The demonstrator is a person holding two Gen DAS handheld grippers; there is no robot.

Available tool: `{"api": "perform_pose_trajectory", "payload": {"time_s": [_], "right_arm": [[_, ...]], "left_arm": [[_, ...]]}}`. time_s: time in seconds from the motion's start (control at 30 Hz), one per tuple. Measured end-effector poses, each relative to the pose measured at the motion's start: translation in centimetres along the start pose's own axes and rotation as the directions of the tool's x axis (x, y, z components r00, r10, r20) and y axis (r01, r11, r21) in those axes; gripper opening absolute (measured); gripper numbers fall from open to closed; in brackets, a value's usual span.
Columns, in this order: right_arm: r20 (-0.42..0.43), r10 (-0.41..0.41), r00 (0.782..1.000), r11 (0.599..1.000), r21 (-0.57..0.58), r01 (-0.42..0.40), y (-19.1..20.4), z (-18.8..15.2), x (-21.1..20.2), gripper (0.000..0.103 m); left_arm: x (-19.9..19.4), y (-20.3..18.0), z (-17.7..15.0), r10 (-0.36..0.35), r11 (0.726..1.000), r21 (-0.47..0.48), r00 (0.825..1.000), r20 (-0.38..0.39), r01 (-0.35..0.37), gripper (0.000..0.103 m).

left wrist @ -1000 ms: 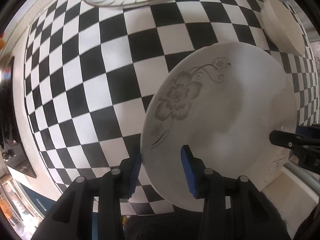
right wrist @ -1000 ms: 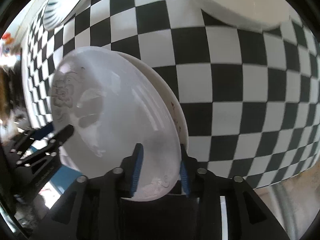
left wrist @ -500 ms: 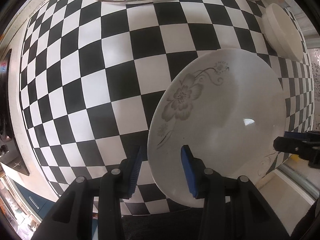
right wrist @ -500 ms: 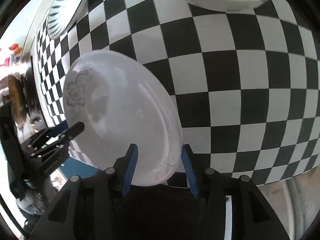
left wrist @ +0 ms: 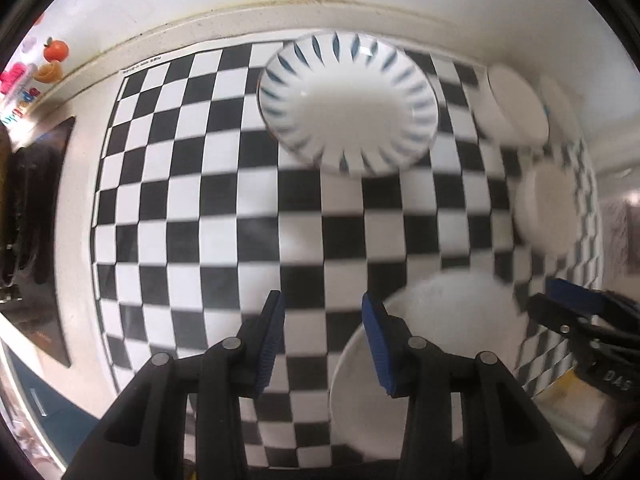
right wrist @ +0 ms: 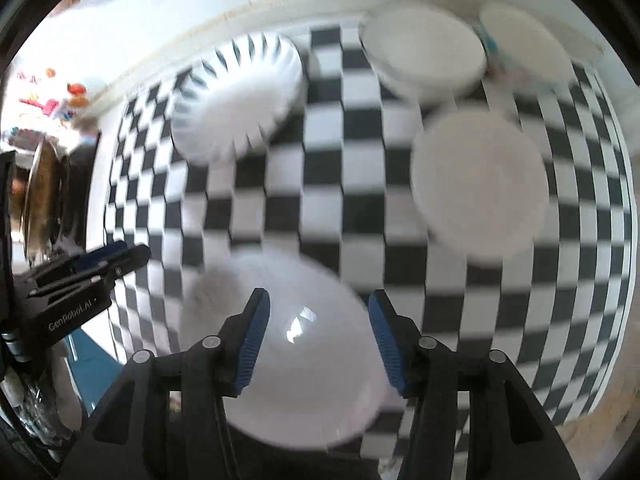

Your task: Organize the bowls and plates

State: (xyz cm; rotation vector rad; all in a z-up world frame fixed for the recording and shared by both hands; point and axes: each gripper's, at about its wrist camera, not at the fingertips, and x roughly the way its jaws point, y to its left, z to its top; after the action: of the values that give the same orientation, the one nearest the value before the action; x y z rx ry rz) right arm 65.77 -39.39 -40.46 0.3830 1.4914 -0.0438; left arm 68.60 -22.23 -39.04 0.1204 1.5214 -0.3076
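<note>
A white flowered plate (left wrist: 440, 332) lies flat on the checkered mat near the front edge; in the right wrist view it (right wrist: 288, 344) sits just below my fingers. My left gripper (left wrist: 322, 340) is open and empty, raised, left of the plate. My right gripper (right wrist: 318, 340) is open and empty above it. A blue-striped plate (left wrist: 348, 104) lies at the back; it also shows in the right wrist view (right wrist: 240, 96). White bowls (right wrist: 424, 52) and a small white plate (right wrist: 480, 180) sit at the back right.
The checkered mat (left wrist: 192, 208) covers the counter. A wall runs along the back. A dark stove (left wrist: 36, 216) is at the left, with colourful magnets (left wrist: 52, 60) on the wall. The counter's front edge (right wrist: 592, 424) is close on the right.
Both grippers let go of the flowered plate, opened and pulled up and back. The plate now lies flat on the mat. Both views are blurred by motion.
</note>
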Motion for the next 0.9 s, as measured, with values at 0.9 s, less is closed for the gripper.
{"api": "perform_pose_trajectory", "payload": {"time_s": [0.9], "right_arm": [[-0.018,0.087,0.996,0.993,0.081,-0.086,-1.2,17.1,11.2,0.045]], "left_arm": [[8.8,4.8,15.8,-0.123,0.988,-0.092,0.992,-0.02,0.12,0.027]]}}
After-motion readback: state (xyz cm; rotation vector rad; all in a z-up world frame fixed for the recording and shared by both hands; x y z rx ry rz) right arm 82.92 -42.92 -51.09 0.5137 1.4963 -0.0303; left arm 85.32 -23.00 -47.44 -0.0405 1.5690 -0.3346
